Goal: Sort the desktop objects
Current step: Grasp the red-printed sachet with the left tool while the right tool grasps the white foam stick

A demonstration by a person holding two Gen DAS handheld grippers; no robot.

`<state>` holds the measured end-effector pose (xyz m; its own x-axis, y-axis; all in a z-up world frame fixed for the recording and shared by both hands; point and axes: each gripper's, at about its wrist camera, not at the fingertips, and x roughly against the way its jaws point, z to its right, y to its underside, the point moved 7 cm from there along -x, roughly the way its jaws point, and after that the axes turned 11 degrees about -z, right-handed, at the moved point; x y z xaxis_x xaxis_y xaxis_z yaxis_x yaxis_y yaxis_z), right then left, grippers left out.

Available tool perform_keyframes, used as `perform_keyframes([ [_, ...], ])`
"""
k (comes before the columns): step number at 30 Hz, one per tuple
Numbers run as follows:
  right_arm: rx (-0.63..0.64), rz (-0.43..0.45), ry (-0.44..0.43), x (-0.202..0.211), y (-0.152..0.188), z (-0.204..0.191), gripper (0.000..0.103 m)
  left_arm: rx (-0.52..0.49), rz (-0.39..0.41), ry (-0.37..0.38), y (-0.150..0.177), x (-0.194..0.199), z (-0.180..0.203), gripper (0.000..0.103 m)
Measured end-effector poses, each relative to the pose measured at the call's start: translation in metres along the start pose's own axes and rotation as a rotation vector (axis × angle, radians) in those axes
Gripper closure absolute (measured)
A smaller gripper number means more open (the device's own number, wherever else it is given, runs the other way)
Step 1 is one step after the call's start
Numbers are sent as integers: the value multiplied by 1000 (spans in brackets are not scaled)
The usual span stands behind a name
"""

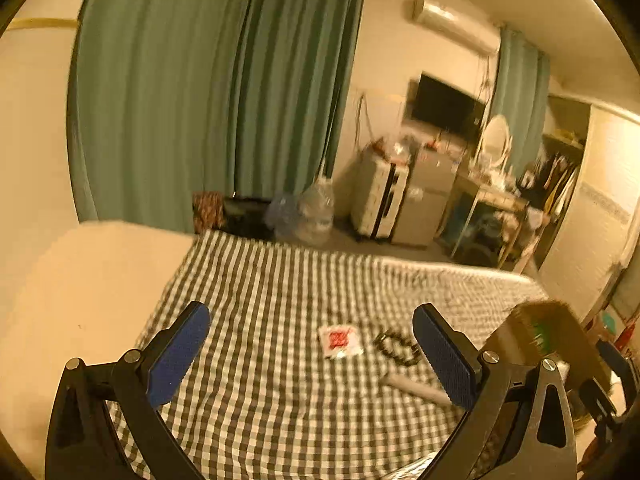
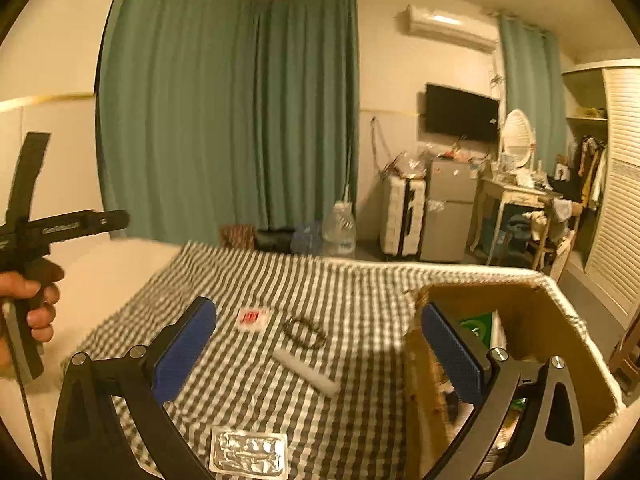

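The left tongs (image 1: 311, 354) hang wide open over the checked cloth (image 1: 260, 300) on the bed, with nothing between their blue pads (image 1: 180, 354); the right tongs (image 2: 318, 354) gape just as wide, equally empty, their right pad over the cardboard box (image 2: 560, 344). Left to right in the right wrist view: a hand (image 2: 30, 304) grips the left tool's handle; a foil blister pack (image 2: 250, 454) lies nearest the camera; a small red-and-white sachet (image 2: 253, 317) lies further back; a dark beaded bracelet (image 2: 304, 334) sits just beside it; a white tube (image 2: 306, 372) lies slanted near the bracelet; the open box stands at the cloth's right edge.
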<state>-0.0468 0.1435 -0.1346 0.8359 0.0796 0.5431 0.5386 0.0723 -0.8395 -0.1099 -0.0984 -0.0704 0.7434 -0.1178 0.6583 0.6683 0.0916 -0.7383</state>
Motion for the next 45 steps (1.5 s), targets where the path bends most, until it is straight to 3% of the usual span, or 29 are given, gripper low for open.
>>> perform_keyframes([
  [12, 117, -240, -32, -122, 42, -12, 0, -89, -151, -55, 30, -116, 26, 0],
  [18, 172, -367, -45, -173, 68, -16, 1, -23, -266, -36, 46, -181, 17, 0],
  [23, 132, -370, -75, -204, 69, -12, 1, -34, -276, -8, 44, -212, 26, 0],
  [26, 154, -411, -77, -226, 80, -16, 2, -78, -274, -54, 44, -234, 36, 0],
  [28, 203, -443, -56, -240, 93, -22, 5, -99, -288, -56, 49, -250, 40, 0],
  [30, 241, -470, -39, -251, 103, -26, 15, -112, -327, -23, 54, -269, 46, 0],
  [33, 230, -491, -54, -261, 108, -27, 15, -123, -397, -40, 67, -295, 46, 0],
  [37, 216, -495, -59, -264, 107, -26, 18, -113, -382, -45, 65, -299, 46, 0],
  [38, 218, -493, -61, -263, 107, -26, 24, -117, -376, -39, 66, -297, 47, 0],
  [40, 230, -496, -55, -261, 106, -28, 41, -123, -373, -31, 67, -293, 48, 6],
  [42, 243, -504, -37, -259, 106, -31, 61, -136, -366, -27, 67, -287, 52, 33],
  [43, 247, -510, -33, -259, 107, -31, 64, -149, -360, -30, 66, -282, 54, 39],
  [45, 249, -514, -28, -257, 107, -33, 79, -192, -353, -38, 67, -274, 58, 72],
])
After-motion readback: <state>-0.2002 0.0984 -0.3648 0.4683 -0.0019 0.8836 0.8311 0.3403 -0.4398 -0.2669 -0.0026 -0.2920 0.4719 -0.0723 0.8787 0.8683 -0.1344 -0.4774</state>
